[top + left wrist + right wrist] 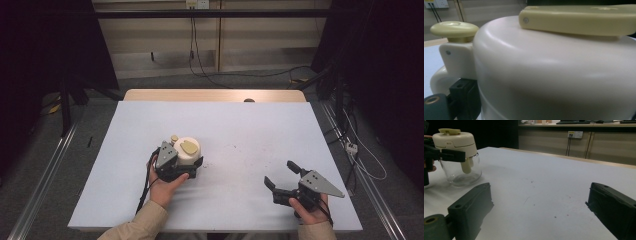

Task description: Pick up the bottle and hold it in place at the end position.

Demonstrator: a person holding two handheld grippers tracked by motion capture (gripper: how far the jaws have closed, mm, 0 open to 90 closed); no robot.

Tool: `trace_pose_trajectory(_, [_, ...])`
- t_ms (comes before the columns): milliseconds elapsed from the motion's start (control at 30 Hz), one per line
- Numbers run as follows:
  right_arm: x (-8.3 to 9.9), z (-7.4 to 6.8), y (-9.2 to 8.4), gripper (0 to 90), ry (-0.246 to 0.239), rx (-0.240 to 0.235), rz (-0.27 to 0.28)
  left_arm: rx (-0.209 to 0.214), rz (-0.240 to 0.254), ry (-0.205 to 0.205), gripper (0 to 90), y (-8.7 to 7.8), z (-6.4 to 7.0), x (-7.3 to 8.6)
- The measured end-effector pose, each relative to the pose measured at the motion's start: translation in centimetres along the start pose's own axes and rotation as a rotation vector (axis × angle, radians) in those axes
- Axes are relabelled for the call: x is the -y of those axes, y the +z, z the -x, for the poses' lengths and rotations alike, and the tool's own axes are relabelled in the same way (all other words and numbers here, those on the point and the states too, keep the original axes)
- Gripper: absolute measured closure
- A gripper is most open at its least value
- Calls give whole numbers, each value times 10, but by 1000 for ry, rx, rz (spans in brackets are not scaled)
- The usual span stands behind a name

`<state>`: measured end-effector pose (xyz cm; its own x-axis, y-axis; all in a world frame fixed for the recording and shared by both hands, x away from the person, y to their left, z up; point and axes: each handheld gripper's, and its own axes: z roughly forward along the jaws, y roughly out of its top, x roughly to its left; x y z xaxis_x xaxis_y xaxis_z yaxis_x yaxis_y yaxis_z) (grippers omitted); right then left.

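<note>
A glass jar (187, 150) with a cream lid and a pale yellow flip tab stands left of the table's middle. My left gripper (181, 162) is shut on it just under the lid. In the left gripper view the lid (549, 75) is very close, with a yellow knob (454, 29) at its left and one black finger (461, 97) against the jar's side. The right gripper view has the jar (459, 157) at the far left with a black jaw across it. My right gripper (279, 172) rests near the front right, open, with bare table between its jaws (539, 202).
A white sheet (225, 120) covers the table, with a wooden edge (215, 95) at the back. Small dark specks (555, 217) dot the sheet. Cables (197, 55) hang from a wall socket behind, and metal rails (45, 175) run along both sides.
</note>
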<state>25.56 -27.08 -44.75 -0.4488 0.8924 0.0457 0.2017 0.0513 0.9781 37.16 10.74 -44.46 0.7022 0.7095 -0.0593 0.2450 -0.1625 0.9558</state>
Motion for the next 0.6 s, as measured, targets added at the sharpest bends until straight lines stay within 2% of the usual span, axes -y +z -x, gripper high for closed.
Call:
trace_pose_trajectory(400, [-1,1,-1,44,2,7,10,6,12,-35,61,7,-6,-8])
trace_pose_trajectory(600, [0,1,-1,44,2,6,6,6,8,-40,61,11,-8,-10])
